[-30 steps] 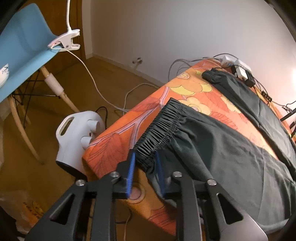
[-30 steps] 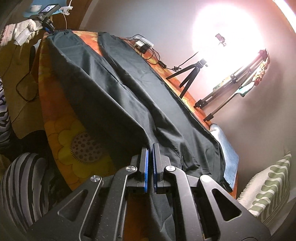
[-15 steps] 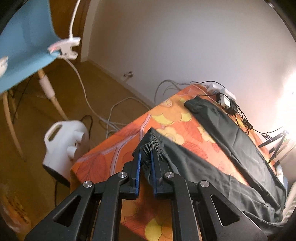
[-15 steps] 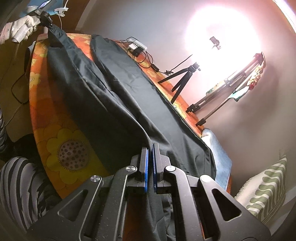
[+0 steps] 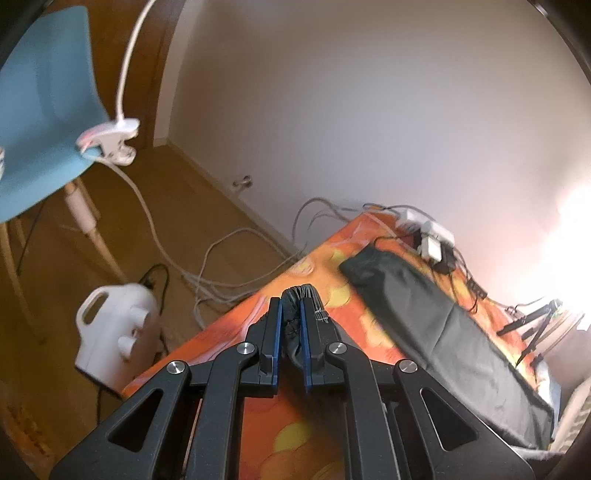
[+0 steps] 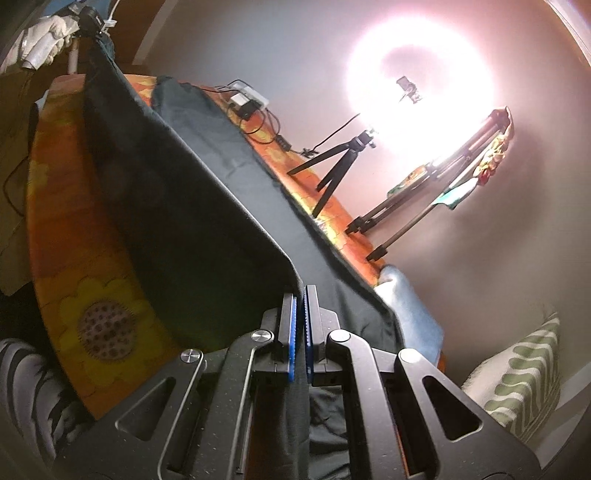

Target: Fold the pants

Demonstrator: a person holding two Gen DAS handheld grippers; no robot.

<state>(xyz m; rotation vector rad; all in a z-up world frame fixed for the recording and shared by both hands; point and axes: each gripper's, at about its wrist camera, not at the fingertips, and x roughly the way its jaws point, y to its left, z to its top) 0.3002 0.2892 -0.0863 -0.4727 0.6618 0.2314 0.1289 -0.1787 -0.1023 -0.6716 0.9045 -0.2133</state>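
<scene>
I'm pinching the pants (image 5: 436, 321) waistband in my left gripper (image 5: 291, 332) and their hem in my right gripper (image 6: 300, 325), fingers clamped, fabric lifting off the orange floral bench (image 6: 92, 295). No writing is showing legibly; tripods (image 6: 343, 166) are standing at two o'clock.

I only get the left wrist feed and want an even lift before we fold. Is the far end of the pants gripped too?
Observer: Yes, the right gripper is shut on the pants, with the cloth pinched between its blue pads.
Operator: Is the cloth between the two grips off the bed?
Observer: Yes. It hangs as a raised sheet from the left gripper, whose jaws have just been closing on the waistband, down to the right one. The other leg lies flat on the orange cover.
</scene>
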